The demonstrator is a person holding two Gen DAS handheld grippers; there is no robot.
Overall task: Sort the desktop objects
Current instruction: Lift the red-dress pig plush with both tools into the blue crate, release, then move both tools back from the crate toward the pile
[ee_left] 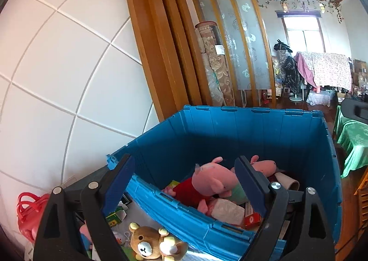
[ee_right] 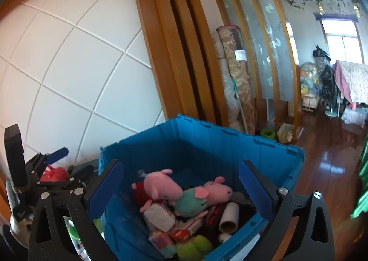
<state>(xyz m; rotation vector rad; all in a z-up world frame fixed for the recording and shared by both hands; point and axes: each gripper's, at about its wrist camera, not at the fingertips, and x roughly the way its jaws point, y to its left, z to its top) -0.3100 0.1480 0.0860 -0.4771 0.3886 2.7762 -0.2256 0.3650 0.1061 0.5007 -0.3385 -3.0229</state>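
Plush toys and small packages fill the blue crate (ee_right: 207, 146), which stands against a white panelled wall (ee_left: 57, 77) and a wooden door frame (ee_left: 161, 42).

In the right wrist view, the right hand-held gripper (ee_right: 180, 185) hangs over the crate with its blue-padded fingers (ee_right: 104, 186) spread wide and nothing between them. Below the gap lie a pink pig plush in a red dress (ee_right: 158, 187) and, touching it at 3 o'clock, a second pink pig plush in a green outfit (ee_right: 207, 194). A cardboard tube (ee_right: 228, 217) lies toward 4 o'clock of that pair, a white wrapped pack (ee_right: 158, 217) rests under the red-dressed pig, and a yellow-green soft thing (ee_right: 195, 247) sits at 6 o'clock near the crate's front wall. At 9 o'clock in this view the left hand-held gripper (ee_right: 53, 157) shows outside the crate.

In the left wrist view, the left hand-held gripper (ee_left: 185, 182) is also spread, holding nothing; its left finger lies outside the crate's near wall and its right finger over the inside. The same two pigs lie between and behind the fingers. At 6 o'clock, outside the crate, a brown bear plush (ee_left: 151, 245) lies among small boxes, with a red plastic basket (ee_left: 27, 212) at 8 o'clock. What the bear rests on I cannot tell.
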